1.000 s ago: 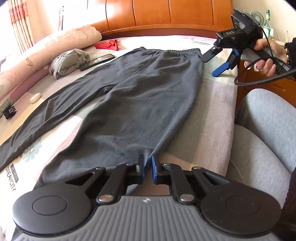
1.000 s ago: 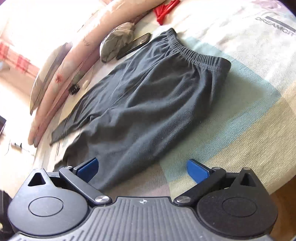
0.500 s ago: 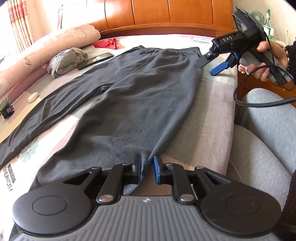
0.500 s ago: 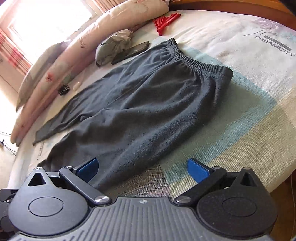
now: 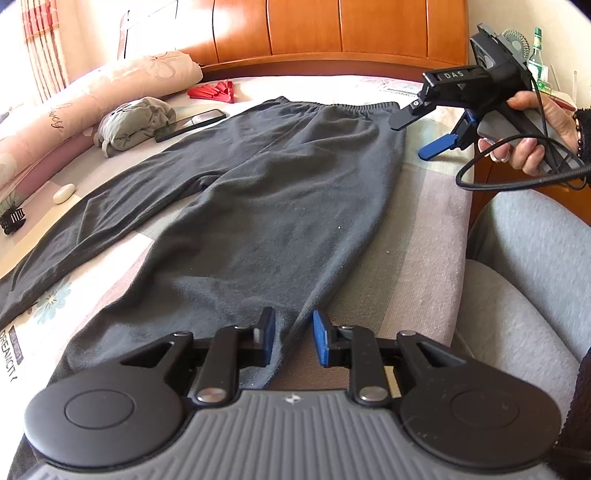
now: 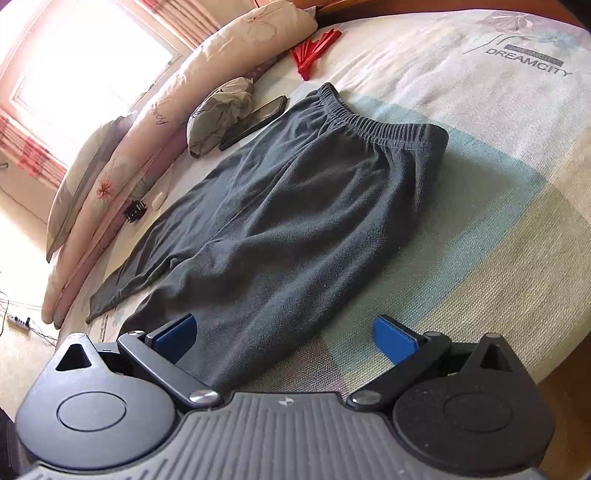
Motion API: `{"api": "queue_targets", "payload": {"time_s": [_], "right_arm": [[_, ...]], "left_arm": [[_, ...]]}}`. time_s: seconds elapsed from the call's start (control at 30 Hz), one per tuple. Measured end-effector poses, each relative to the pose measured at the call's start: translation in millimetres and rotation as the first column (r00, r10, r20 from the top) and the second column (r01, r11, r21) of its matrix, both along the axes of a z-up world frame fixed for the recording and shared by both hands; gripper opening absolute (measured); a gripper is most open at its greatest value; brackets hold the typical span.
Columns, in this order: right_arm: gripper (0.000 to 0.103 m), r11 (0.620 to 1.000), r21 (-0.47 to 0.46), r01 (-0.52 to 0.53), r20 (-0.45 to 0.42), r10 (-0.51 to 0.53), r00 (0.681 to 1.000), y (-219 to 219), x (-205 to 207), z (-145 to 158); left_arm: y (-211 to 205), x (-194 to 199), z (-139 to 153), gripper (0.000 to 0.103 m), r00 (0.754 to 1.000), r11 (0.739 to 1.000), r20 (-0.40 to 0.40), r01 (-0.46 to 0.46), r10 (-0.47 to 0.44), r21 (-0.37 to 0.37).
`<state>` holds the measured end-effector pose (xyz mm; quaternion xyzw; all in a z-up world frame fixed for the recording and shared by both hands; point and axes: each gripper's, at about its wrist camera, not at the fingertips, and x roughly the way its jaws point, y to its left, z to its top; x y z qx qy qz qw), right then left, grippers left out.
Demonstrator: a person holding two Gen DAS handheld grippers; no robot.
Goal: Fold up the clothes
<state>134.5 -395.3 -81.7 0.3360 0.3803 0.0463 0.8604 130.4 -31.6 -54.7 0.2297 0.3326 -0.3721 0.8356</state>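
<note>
- Left gripper (image 5: 293, 338) is sitting low at the near leg of the trousers (image 5: 266, 206), its fingers slightly apart with a ridge of cloth lying between them; they are not pinching it.
- Right gripper (image 5: 415, 136) is hovering off the waistband (image 6: 373, 123) corner with its fingers spread wide, gripping nothing.
- Trousers are lying flat on the bed (image 6: 498, 206), waistband toward the headboard (image 5: 332, 33), both legs splayed apart.
- No fold is showing yet, so the task is looking barely begun.
- Bringing one leg over the other and then folding lengthwise is probably what is remaining.
- Phone (image 5: 190, 123) and a grey bundle (image 5: 135, 123) are lying just beside the far leg.
</note>
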Motion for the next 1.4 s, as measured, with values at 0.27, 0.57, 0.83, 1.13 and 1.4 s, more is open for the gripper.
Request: {"api": "queue_targets", "payload": {"time_s": [0.27,0.57,0.83,1.13,1.4], "right_arm": [[0.103,1.0,-0.016,-0.005,-0.027,0.004,1.0,5.1,2.2,4.3],[0.103,0.954,0.268,0.132,0.063,-0.155,0.986,-38.7,8.9,-17.9],[0.103,0.92,0.372,0.124,0.068,-0.16,0.985,-37.0,29.4,-21.1],[0.096,0.911,0.409,0.05,0.077,-0.089,0.993,-27.8,35.0,-26.4],[0.0,0.938,0.31,0.153,-0.002,-0.161,0.987,-38.3,24.1,-52.7]], "left_arm": [[3.3,1.1,2.5,0.028,1.0,1.0,0.011,-0.02,0.02,-0.005],[5.2,7.7,2.4,0.034,0.999,0.999,0.011,-0.041,0.041,-0.008],[1.7,9.2,1.9,0.034,0.999,0.999,0.009,-0.034,0.035,-0.011],[1.5,11.7,1.0,0.034,0.999,0.999,0.005,-0.044,0.044,-0.007],[20.8,9.7,5.1,0.034,0.991,0.989,-0.028,-0.134,0.132,-0.068]]}}
